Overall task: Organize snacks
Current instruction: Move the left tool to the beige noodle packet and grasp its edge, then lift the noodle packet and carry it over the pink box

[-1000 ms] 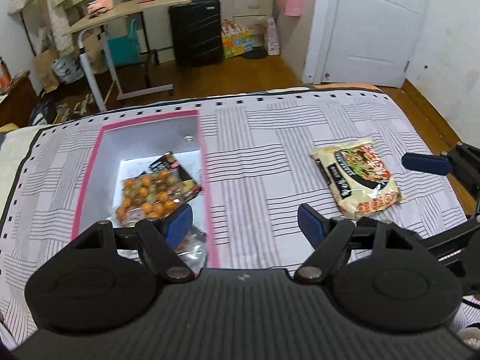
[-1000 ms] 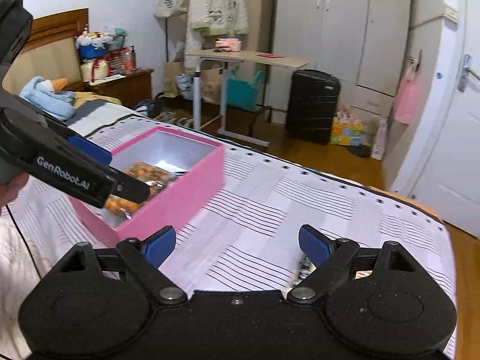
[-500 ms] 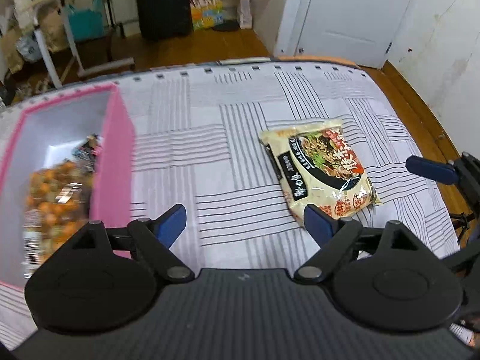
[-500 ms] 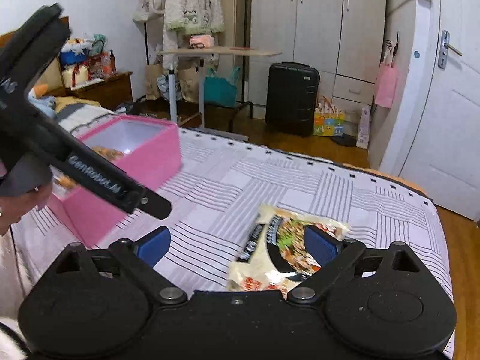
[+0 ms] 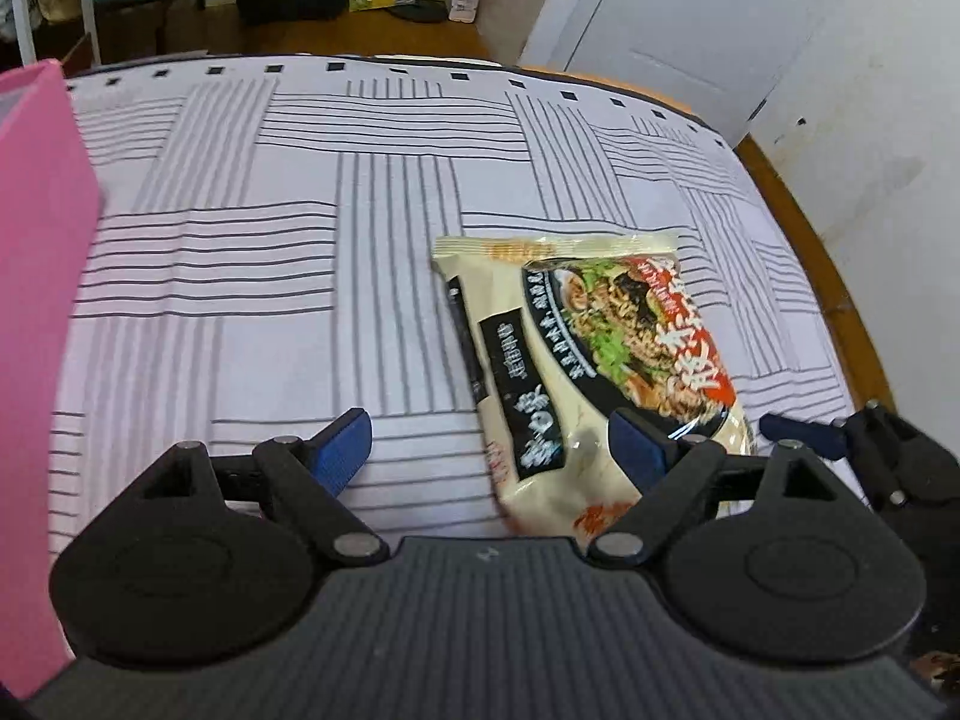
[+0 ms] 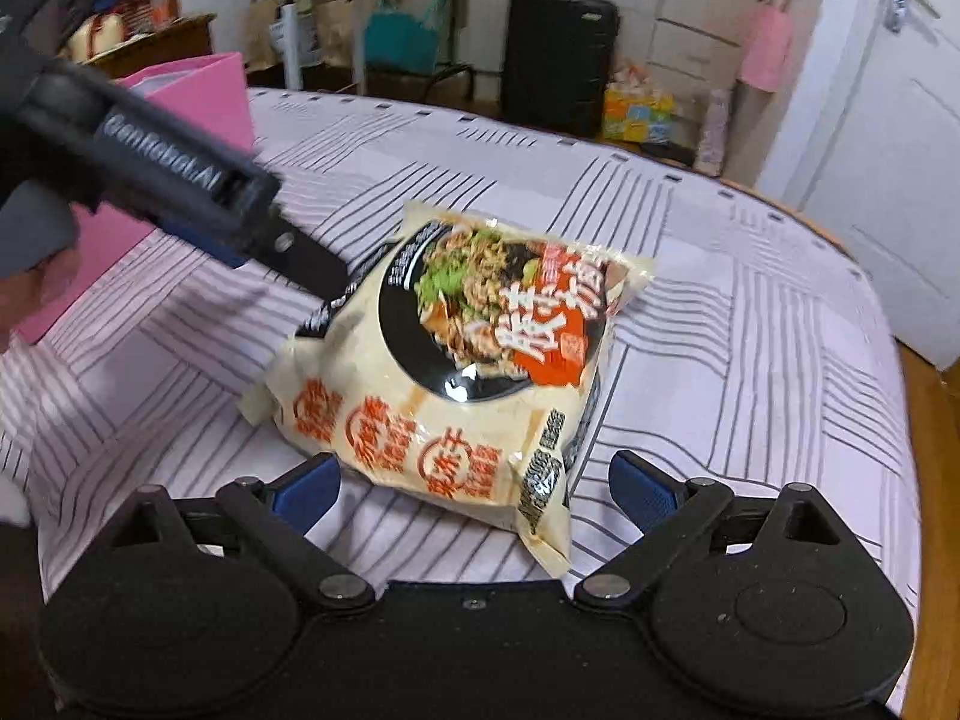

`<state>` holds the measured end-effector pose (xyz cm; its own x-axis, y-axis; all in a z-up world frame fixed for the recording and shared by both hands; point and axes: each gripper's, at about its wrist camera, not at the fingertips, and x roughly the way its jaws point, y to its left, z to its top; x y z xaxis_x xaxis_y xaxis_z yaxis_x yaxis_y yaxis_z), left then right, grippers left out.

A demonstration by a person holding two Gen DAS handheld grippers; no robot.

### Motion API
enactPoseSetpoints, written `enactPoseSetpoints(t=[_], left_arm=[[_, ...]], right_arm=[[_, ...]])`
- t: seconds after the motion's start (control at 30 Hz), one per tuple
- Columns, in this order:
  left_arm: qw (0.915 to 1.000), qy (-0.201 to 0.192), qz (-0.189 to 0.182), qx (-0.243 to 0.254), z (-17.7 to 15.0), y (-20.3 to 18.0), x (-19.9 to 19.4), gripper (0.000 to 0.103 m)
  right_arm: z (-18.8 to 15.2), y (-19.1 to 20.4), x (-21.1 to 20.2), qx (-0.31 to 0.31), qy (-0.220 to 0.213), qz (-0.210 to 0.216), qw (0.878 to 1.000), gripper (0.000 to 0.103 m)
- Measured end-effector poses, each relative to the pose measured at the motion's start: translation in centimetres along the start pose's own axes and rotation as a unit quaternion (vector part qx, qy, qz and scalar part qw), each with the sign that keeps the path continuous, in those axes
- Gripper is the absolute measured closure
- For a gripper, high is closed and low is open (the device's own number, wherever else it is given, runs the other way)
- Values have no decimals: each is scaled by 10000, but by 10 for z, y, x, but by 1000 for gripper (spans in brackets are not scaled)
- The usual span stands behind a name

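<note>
Bedroom, bed covered in a white sheet with grey line blocks; black suitcase and white door behind. Pink box sits on the bed at the left edge of the left wrist view, well apart from the target.

Instant noodle packet lies flat on the sheet near the bed's right side, printed face up, apart from the box.

Right gripper: fingers spread wide, near end of the packet between them, pads not pressing. Left gripper: fingers spread, nothing clamped; its right finger overlaps the packet's left side, contact unclear. In the right wrist view one left finger tip reaches the packet's far left edge.

Handling judgement: light, puffy, air-filled bag; glossy film likely slippery; noodle block inside probably brittle, so a hard squeeze could crack it. Crimped end seams are flat and thin. Best hold looks like across the short width at the near end, or one gripper per side, moderate pressure.
</note>
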<state>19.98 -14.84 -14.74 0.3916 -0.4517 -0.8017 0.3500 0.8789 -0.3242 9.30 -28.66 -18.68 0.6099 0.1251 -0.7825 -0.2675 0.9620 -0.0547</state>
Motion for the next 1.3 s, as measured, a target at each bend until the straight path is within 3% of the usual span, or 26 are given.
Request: enactPoseSetpoints(t=[0.23,0.33,0.4,0.47,0.63,0.7,0.77,0.93,1.3], left_arm=[[9998,65,-2,-171,2,-2,30,23],[9997,-20,-177,-192,-2,-4,31,36],[9992,-34,-324,-214,-2,-7,31,51],[9987,7,-439,-263,-2,-10,33,52],[9994,-162,-280,-91,-7,-23,34,52],[9994,-71,-349,-53,-7,-27,34,53],[9998,53,-162,92,-2,-36,33,54],[9996,246,-122,115,3,-44,29,53],[9981,326,-166,498,-6,-53,-16,53]], right_arm=[[-4,-13,18,-370,-361,727,9960,0],[-3,-17,27,-397,-374,987,9936,0],[-1,-15,30,-370,-409,949,9940,0],[-2,-13,34,-301,-413,874,9949,0],[-6,-11,38,-34,-518,786,9956,0],[-6,-6,36,13,-540,683,9962,0],[-4,-1,34,44,-501,577,9971,0],[0,-7,25,395,-371,644,9965,2],[-2,21,-18,308,-508,374,9975,4]])
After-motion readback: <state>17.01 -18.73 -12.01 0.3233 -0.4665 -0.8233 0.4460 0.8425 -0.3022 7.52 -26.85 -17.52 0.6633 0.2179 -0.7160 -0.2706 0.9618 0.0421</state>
